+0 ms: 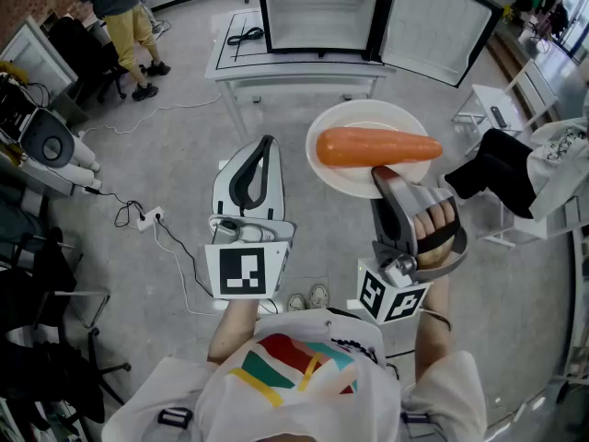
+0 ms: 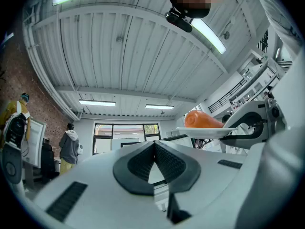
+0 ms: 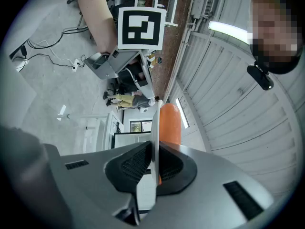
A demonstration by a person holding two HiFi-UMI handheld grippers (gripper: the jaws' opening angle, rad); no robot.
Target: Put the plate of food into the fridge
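A white plate [image 1: 359, 178] with an orange carrot [image 1: 375, 146] on it is held up level in the air. My right gripper [image 1: 384, 177] is shut on the plate's near rim; in the right gripper view the plate [image 3: 154, 128] runs edge-on between the pads with the carrot [image 3: 170, 123] beside it. My left gripper [image 1: 265, 143] hangs to the plate's left, shut with nothing in it. From the left gripper view the plate [image 2: 205, 132] and carrot [image 2: 202, 120] show at the right. The fridge [image 1: 317, 12] stands ahead on a table, its door [image 1: 440, 26] swung open to the right.
The fridge sits on a white table [image 1: 294, 70] with a black cable [image 1: 245, 36] on its left part. A person [image 1: 124, 21] stands at the far left by chairs. A white robot [image 1: 55, 150] and a power strip [image 1: 147, 217] lie left; white furniture [image 1: 488, 109] is right.
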